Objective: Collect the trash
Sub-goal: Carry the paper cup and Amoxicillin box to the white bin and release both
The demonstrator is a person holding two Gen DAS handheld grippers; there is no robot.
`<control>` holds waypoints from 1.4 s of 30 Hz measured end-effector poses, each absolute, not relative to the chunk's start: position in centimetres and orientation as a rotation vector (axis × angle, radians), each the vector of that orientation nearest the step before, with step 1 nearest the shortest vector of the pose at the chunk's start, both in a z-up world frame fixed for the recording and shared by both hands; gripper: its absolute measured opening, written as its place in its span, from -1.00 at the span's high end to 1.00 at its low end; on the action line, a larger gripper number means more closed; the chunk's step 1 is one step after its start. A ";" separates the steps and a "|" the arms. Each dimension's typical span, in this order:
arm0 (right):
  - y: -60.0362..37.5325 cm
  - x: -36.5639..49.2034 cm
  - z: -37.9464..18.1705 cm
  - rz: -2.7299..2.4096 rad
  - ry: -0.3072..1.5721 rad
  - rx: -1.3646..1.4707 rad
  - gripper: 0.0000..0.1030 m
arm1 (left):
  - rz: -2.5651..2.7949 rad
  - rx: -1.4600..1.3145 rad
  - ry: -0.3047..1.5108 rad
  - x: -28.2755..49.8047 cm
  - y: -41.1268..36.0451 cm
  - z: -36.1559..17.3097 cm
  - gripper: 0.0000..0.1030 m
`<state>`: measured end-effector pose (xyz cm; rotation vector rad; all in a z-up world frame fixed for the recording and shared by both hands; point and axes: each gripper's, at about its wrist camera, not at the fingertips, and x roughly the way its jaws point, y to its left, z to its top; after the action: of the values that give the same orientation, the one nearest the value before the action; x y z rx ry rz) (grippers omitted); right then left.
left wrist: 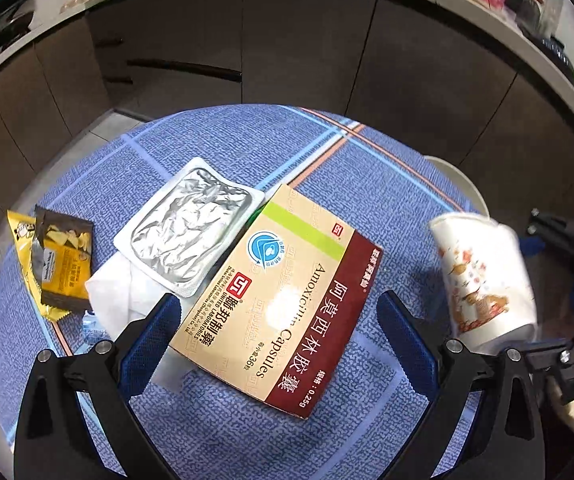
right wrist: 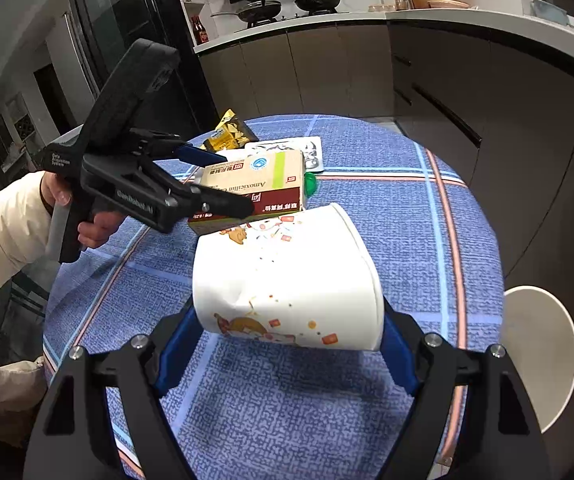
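A beige and maroon Amoxicillin box (left wrist: 283, 296) lies on the round blue table (left wrist: 367, 168). My left gripper (left wrist: 279, 312) is open, its fingers straddling the box without gripping it. Beside the box lie a foil blister pack (left wrist: 191, 224), a white tissue (left wrist: 119, 292) and a yellow snack wrapper (left wrist: 59, 264). My right gripper (right wrist: 287, 332) is shut on a white paper cup (right wrist: 287, 280) with cartoon prints, held on its side above the table. The cup also shows at the right in the left wrist view (left wrist: 483, 276). The box (right wrist: 251, 184) and the left gripper (right wrist: 207, 180) show in the right wrist view.
A white chair (right wrist: 543, 352) stands at the table's right edge. Dark kitchen cabinets (right wrist: 467, 100) and a counter with a stove (right wrist: 287, 12) lie behind. A green object (right wrist: 310, 184) peeks out behind the box.
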<state>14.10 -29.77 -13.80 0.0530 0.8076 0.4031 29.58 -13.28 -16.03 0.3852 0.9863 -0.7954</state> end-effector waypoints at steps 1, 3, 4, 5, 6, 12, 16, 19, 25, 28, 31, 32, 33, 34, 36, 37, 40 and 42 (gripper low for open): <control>-29.8 14.0 -13.7 0.396 0.805 0.048 -0.54 | -0.795 0.396 0.984 29.4 -13.5 -16.1 -0.84; -30.2 13.8 -13.5 0.379 0.802 0.041 -0.54 | -0.811 0.432 0.977 28.8 -14.0 -16.3 -0.84; -30.1 13.8 -13.5 0.374 0.802 0.042 -0.54 | -0.818 0.444 0.976 28.6 -14.2 -16.5 -0.84; -30.3 13.8 -13.5 0.365 0.803 0.048 -0.54 | -0.820 0.457 0.977 28.5 -14.2 -16.5 -0.84; -30.5 13.9 -13.6 0.359 0.804 0.051 -0.54 | -0.813 0.461 0.983 28.5 -14.4 -16.7 -0.84; -31.0 13.7 -13.7 0.340 0.800 0.072 -0.54 | -0.780 0.426 1.017 29.1 -15.1 -17.7 -0.79; -31.3 13.3 -13.5 0.327 0.792 0.077 -0.54 | -0.758 0.421 1.009 28.7 -15.2 -17.5 -0.69; -31.8 12.8 -13.0 0.320 0.776 0.084 -0.54 | -0.732 0.412 0.998 28.3 -15.0 -17.0 -0.67; -32.3 11.0 -11.1 0.306 0.717 0.078 -0.54 | -0.712 0.339 0.940 27.3 -13.9 -13.3 -0.65; -33.1 9.9 -10.1 0.287 0.682 0.078 -0.54 | -0.718 0.312 0.901 26.3 -13.8 -10.9 -0.64; -34.3 8.7 -9.2 0.259 0.650 0.083 -0.54 | -0.738 0.285 0.860 25.1 -14.4 -8.6 -0.64; -34.9 8.1 -9.0 0.247 0.640 0.088 -0.54 | -0.751 0.274 0.845 24.6 -14.9 -7.8 -0.64; -35.4 7.7 -8.8 0.238 0.634 0.092 -0.54 | -0.758 0.268 0.836 24.3 -15.4 -7.2 -0.64; -35.9 7.3 -8.7 0.226 0.626 0.097 -0.54 | -0.770 0.260 0.824 23.9 -15.9 -6.6 -0.64; -37.4 6.4 -8.6 0.194 0.614 0.107 -0.54 | -0.798 0.246 0.799 22.9 -17.5 -5.5 -0.64; -38.3 5.8 -8.6 0.173 0.610 0.113 -0.54 | -0.811 0.240 0.790 22.6 -18.2 -5.1 -0.64; -40.8 4.8 -9.2 0.118 0.612 0.126 -0.54 | -0.854 0.217 0.770 21.6 -21.5 -4.2 -0.64; -42.3 4.4 -9.9 0.081 0.614 0.135 -0.54 | -0.876 0.198 0.770 20.8 -23.4 -3.9 -0.64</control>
<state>4.37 -42.27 -9.91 0.1353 0.6144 0.0811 20.84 -23.36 -3.93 0.1975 0.7697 -0.8765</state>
